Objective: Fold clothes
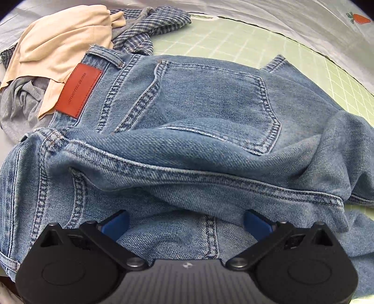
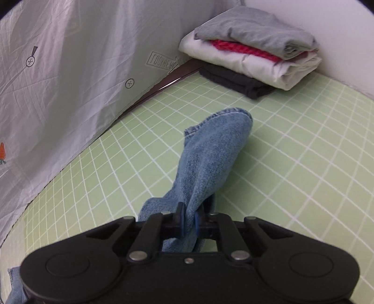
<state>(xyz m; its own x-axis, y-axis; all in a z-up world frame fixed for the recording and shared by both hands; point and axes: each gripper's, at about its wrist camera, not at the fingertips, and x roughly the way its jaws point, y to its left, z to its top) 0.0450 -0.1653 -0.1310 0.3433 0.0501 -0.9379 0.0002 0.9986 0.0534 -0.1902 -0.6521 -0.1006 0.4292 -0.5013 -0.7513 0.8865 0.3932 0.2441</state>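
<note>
Left wrist view: left tool (image 1: 185, 221) hovers with fingers spread apart over crumpled jeans (image 1: 198, 140) on the green grid worktop (image 1: 245, 42). Right tool (image 2: 188, 221) is clamped on a jeans leg (image 2: 210, 149), near folded clothes (image 2: 252, 49).

In the left wrist view we see the jeans (image 1: 187, 131) heaped across the near and middle mat (image 1: 233, 39), with loose clothes (image 1: 63, 46) blocking the far left. Bare mat lies far right, up to the sheet (image 1: 292, 16). In the right wrist view the mat's right side is free; a folded stack (image 2: 252, 51) fills the far corner.
</note>
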